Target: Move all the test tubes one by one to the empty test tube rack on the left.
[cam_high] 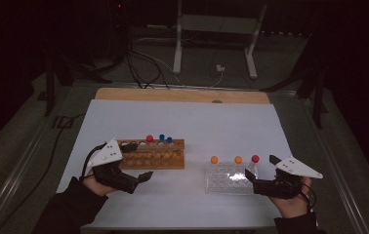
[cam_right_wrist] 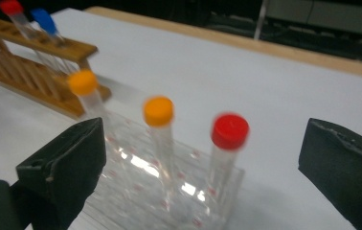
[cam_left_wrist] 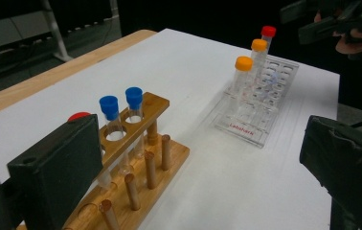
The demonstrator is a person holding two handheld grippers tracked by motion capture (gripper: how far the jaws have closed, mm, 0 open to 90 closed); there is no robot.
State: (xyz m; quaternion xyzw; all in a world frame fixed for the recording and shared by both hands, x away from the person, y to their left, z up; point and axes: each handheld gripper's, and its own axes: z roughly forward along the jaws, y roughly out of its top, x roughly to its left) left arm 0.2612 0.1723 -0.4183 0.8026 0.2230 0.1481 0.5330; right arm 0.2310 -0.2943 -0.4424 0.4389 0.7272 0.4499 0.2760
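Capped tubes stand in two racks on the white counter [cam_high: 182, 117], both tongs spread wide and holding nothing.

Nearest, the left tongs [cam_high: 146, 176] and right tongs [cam_high: 247, 176] hover; beyond, the clear rack [cam_high: 226, 183] holds two orange and one red tube, the wooden rack [cam_high: 153, 153] one red, two blue. Which way tubes go, I cannot tell.

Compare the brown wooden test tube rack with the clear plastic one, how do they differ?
The brown wooden test tube rack is opaque with upright pegs; the clear plastic rack is see-through with a grid of wells. The wooden one holds one red-capped and two blue-capped tubes, the plastic one two orange-capped and one red-capped. Both stand on the white table holding three upright tubes.
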